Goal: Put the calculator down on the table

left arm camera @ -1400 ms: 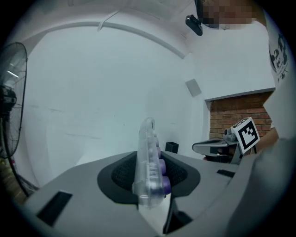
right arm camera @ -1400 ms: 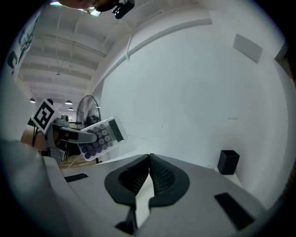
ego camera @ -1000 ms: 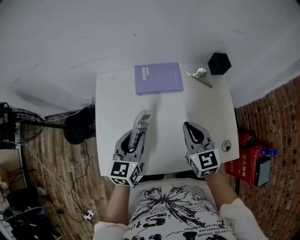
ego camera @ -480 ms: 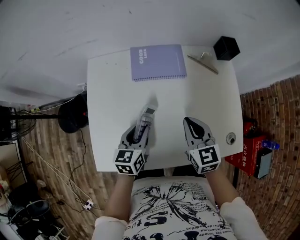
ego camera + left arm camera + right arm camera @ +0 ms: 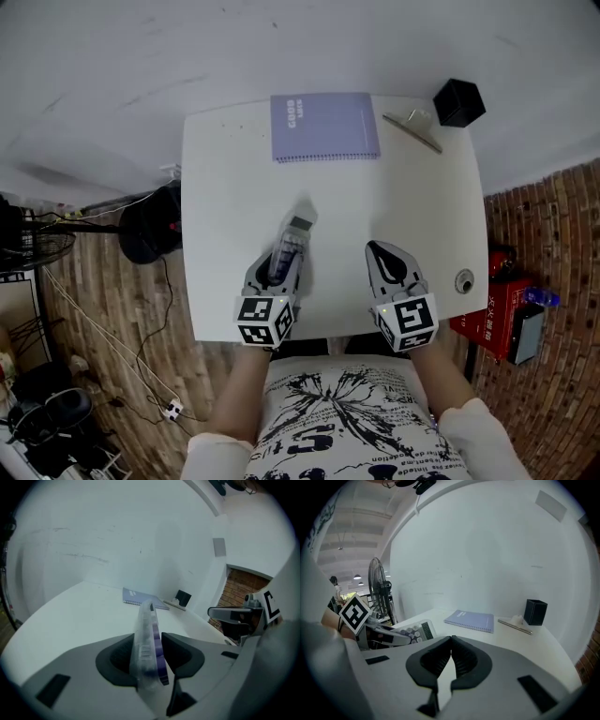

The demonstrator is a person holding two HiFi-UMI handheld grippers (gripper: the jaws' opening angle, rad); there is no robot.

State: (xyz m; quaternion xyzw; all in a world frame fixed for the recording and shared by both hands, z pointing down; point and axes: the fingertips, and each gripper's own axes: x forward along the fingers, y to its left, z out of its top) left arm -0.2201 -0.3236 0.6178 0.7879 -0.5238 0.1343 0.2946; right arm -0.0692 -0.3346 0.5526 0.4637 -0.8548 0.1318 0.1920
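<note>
The white bench (image 5: 225, 187) fills most of what I can see, and a lilac spiral notebook (image 5: 324, 126) lies flat at its far edge. I'll place everything else from that notebook.

The person holds both grippers low over the bench on the near side of the notebook, well apart from it. The left gripper (image 5: 279, 270) sits below the notebook's left half. Its fingers are opening, with the calculator (image 5: 293, 239) standing on edge between them and both pads against its faces as far as I can see. The calculator's clear back faces left and its purple keys face right. Its far end sticks out past the fingers and points toward the notebook (whether that end touches the bench I cannot tell).

The right gripper (image 5: 380, 250) sits below the notebook's right corner. Its fingers are pressed together with nothing between them.

A black pen pot (image 5: 459, 102) stands to the right of the notebook, at the bench's far corner. A slim metal clip (image 5: 412, 129) lies at a slant between the pot and the notebook, close to both.
</note>
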